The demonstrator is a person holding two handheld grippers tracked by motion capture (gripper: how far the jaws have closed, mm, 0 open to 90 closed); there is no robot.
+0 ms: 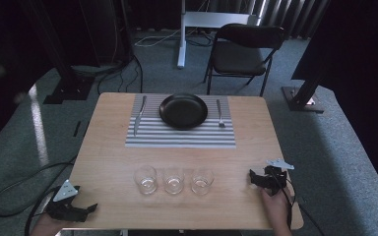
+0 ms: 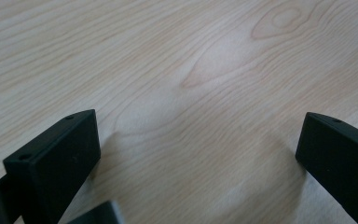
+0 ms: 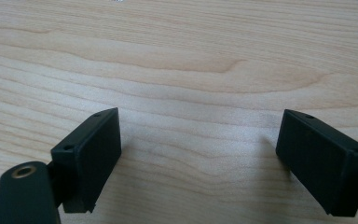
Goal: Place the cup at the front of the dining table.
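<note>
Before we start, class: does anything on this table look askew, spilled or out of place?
Mostly tidy. The black plate sits centred on the striped placemat, the fork lies straight, three glasses stand upright in a row. Only the knife lies slightly slanted. Nothing spilled.

My left tool [image 1: 86,210] and right tool [image 1: 254,176] were black, each topped by a grey three-cornered plate and trailing a black cable. Their blocky jaws showed small screw holes; one joint carried a brass-coloured ring.
</note>
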